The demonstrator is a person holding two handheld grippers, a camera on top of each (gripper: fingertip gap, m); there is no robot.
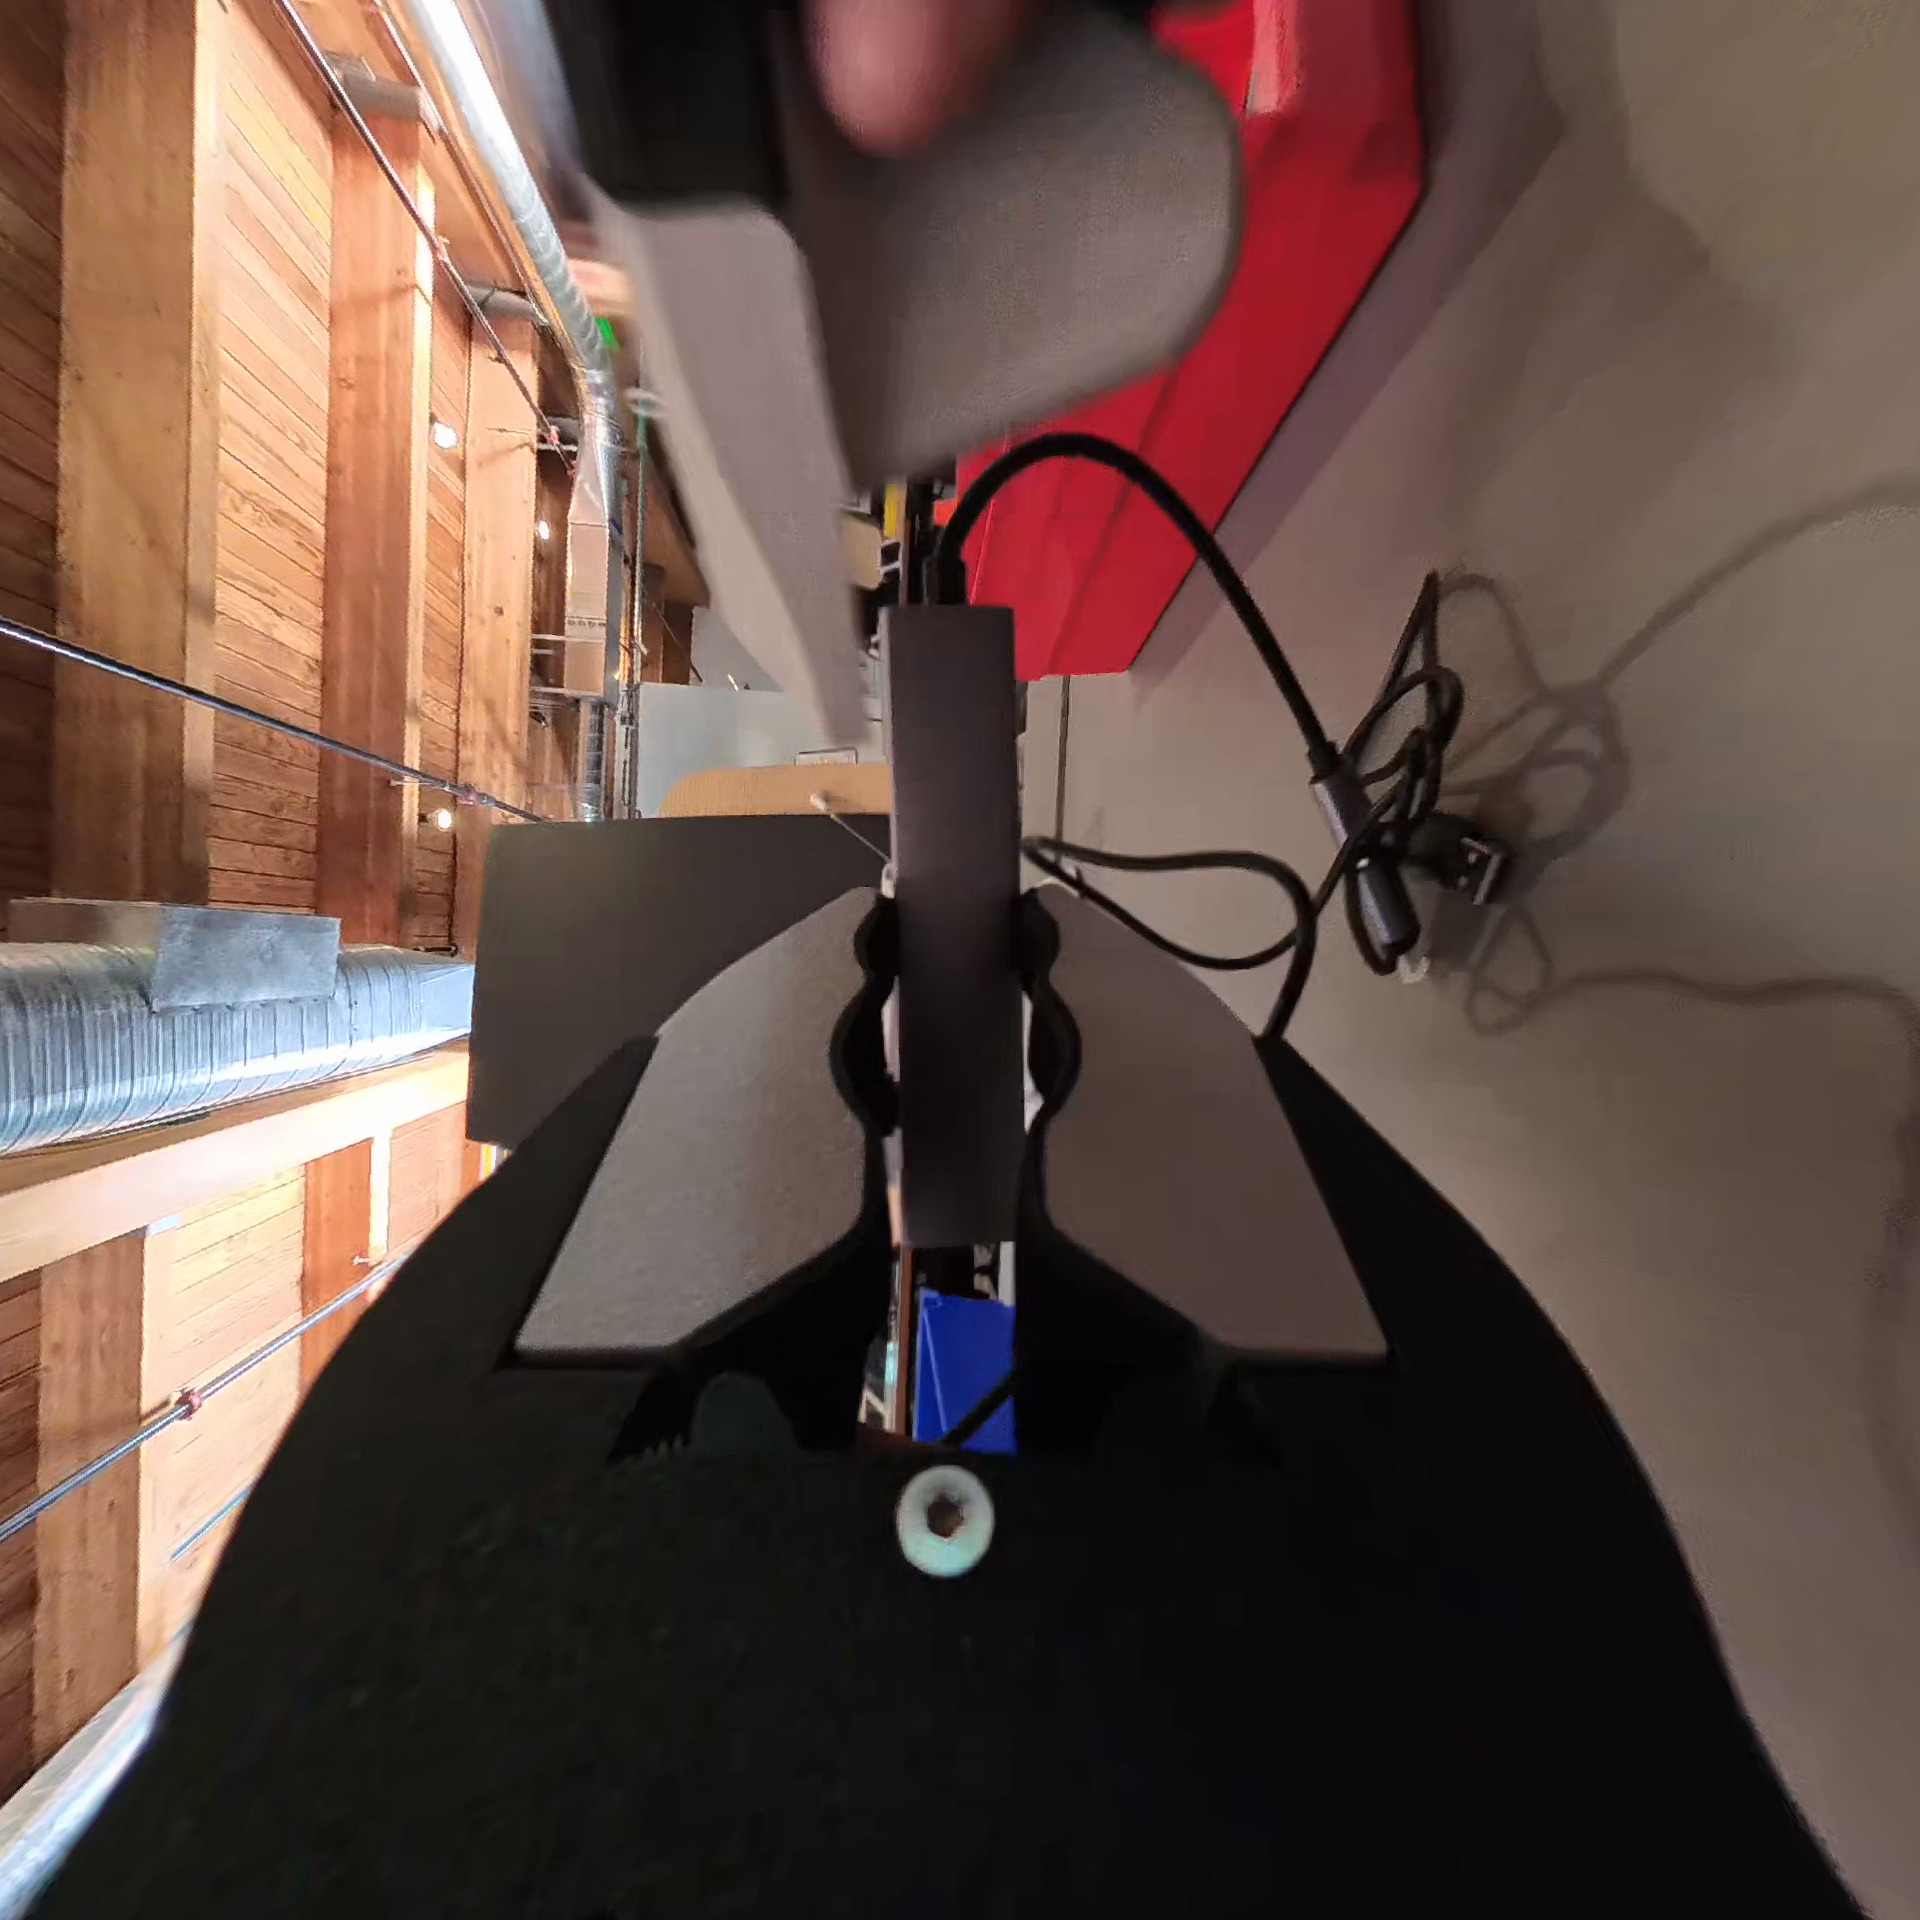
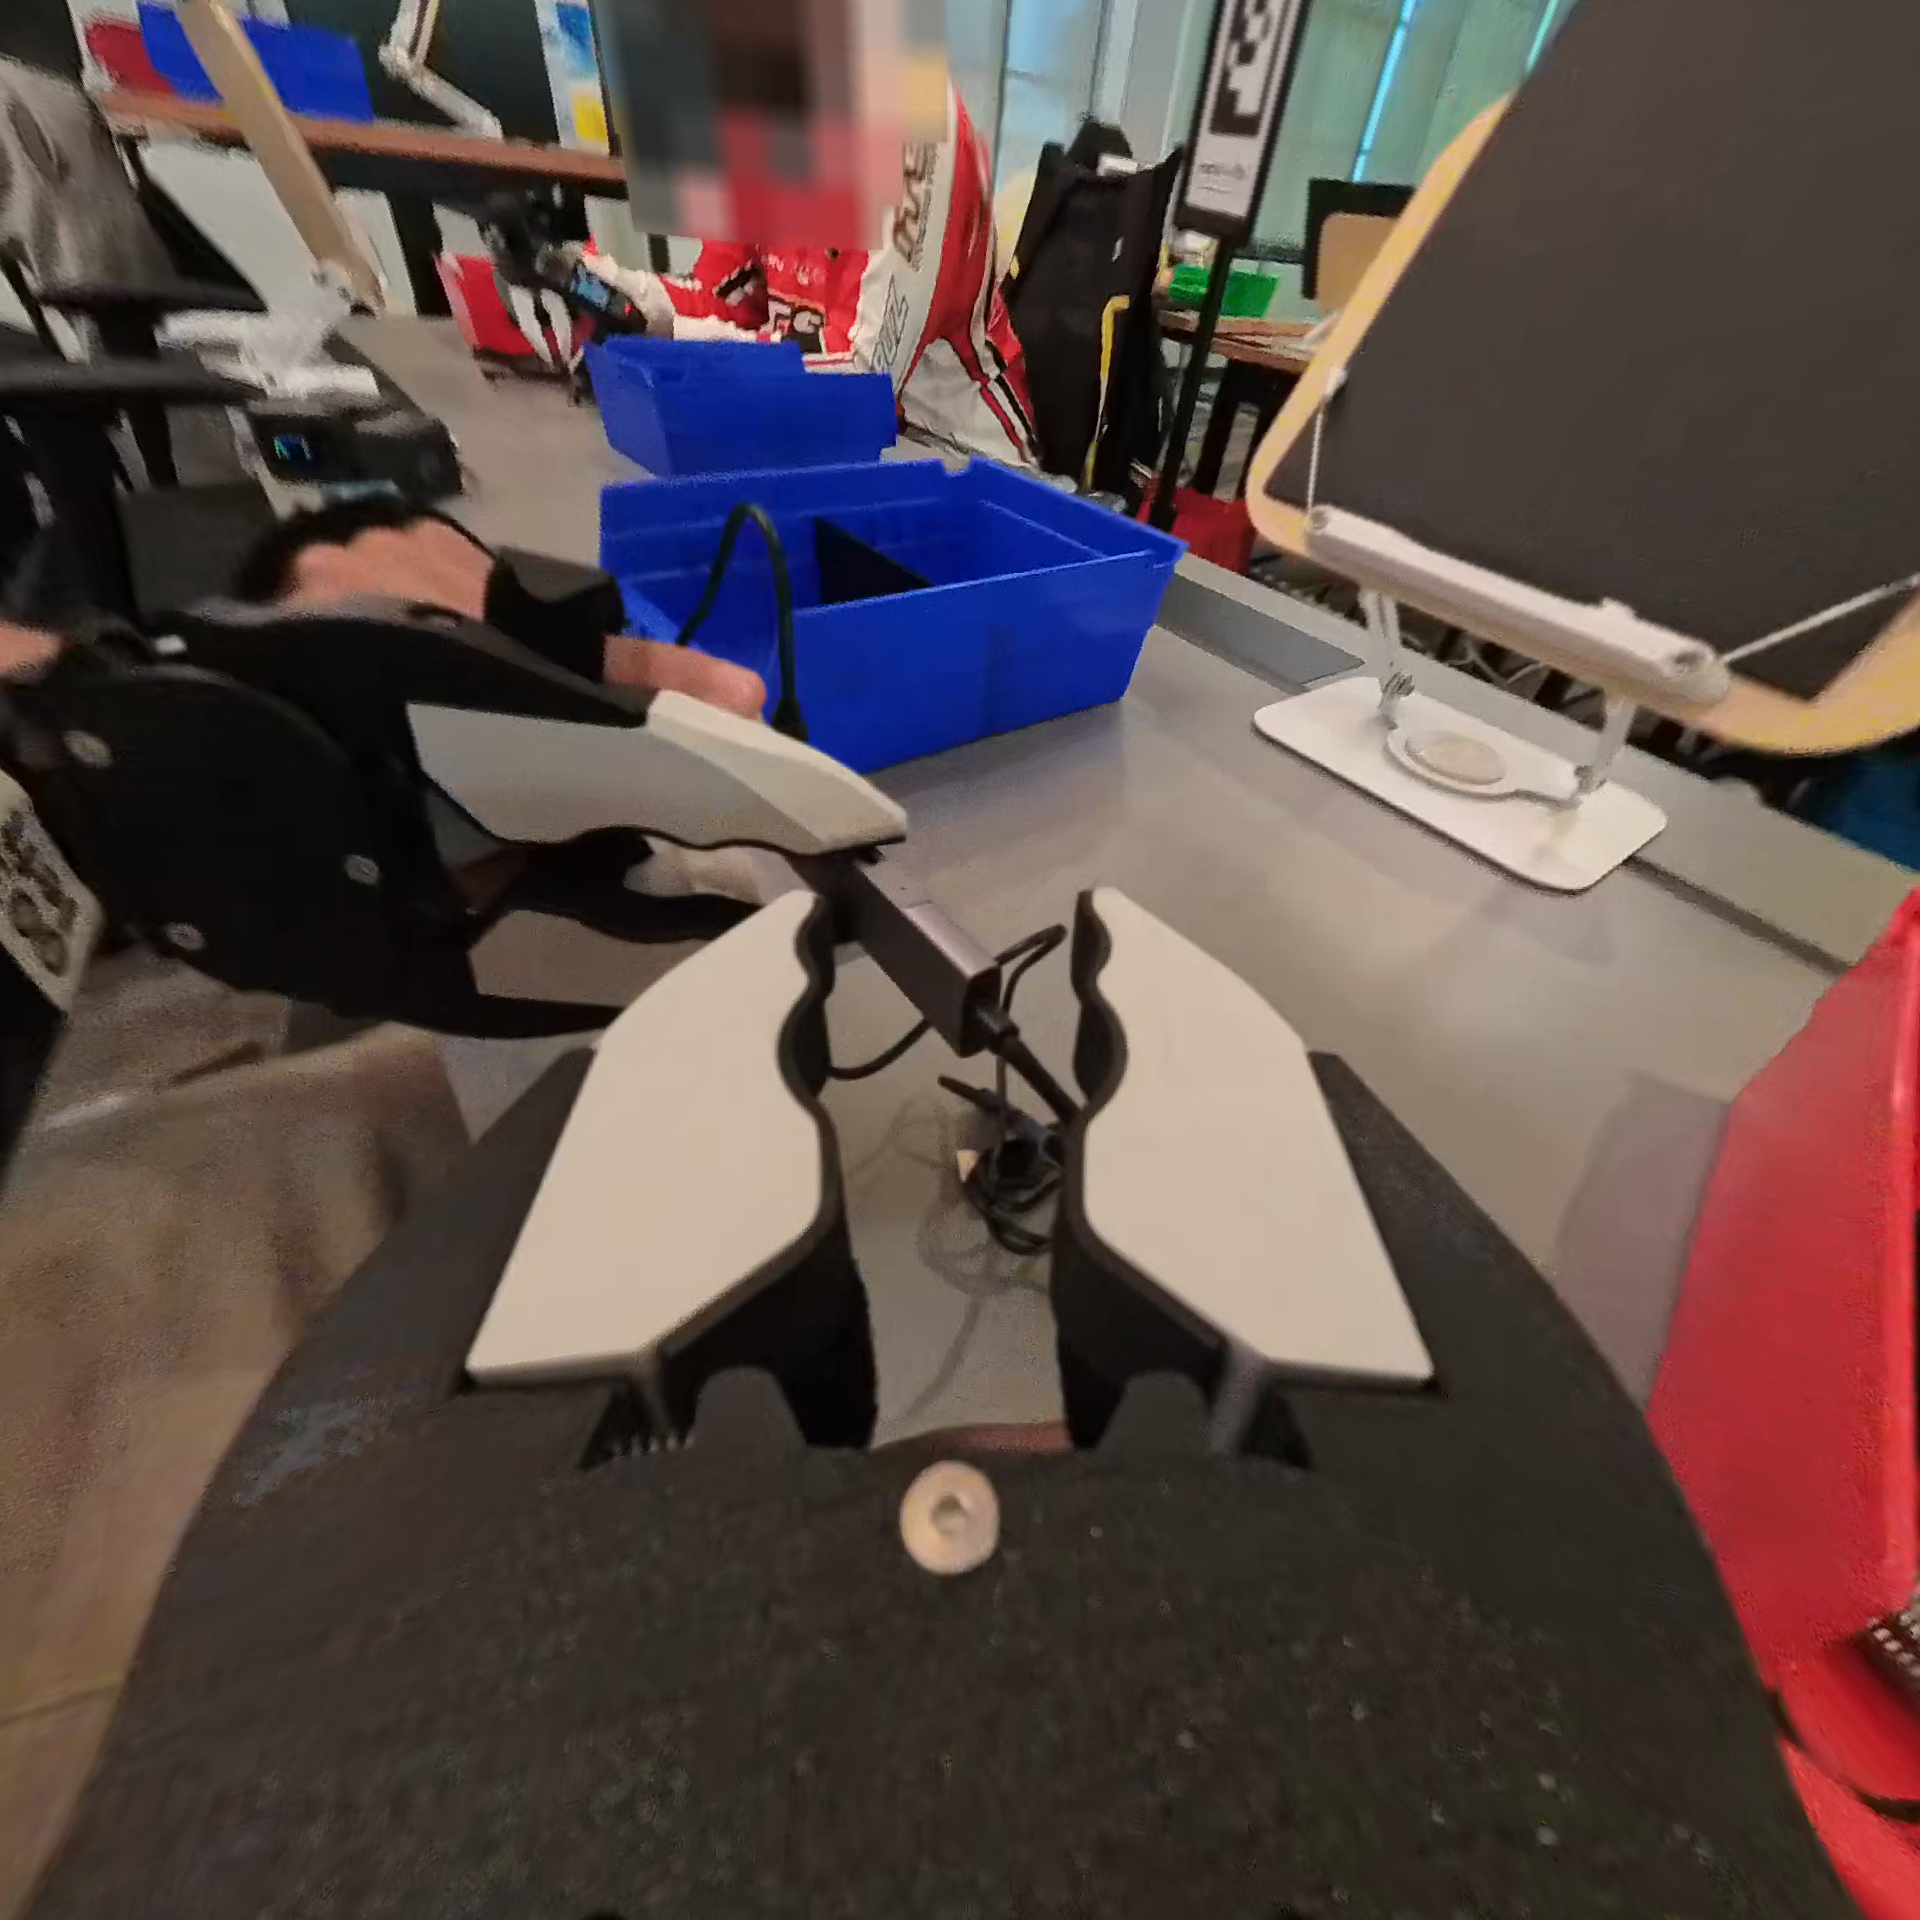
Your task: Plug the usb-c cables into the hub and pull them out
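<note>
My left gripper (image 1: 954,920) is shut on the dark grey hub (image 1: 954,790), which sticks out past its fingertips. A black usb-c cable (image 1: 1174,520) is plugged into the hub's far end and arcs down to a tangle of cables (image 1: 1392,831) on the table. In the right wrist view my right gripper (image 2: 945,925) is open, its jaws on either side of the hub's end (image 2: 935,971) and the plug (image 2: 1013,1034), not closed on them. The left gripper (image 2: 868,842) holds the hub from the left. The right gripper's fingers (image 1: 1039,270) show blurred in the left wrist view.
The grey table (image 2: 1299,987) carries the cable tangle (image 2: 1013,1174), two blue bins (image 2: 935,644), a red bin (image 2: 1808,1299) at the right and a tablet on a white stand (image 2: 1455,790). A black cable (image 2: 753,561) arches over the near blue bin. Left tips to right tips: about 4 cm.
</note>
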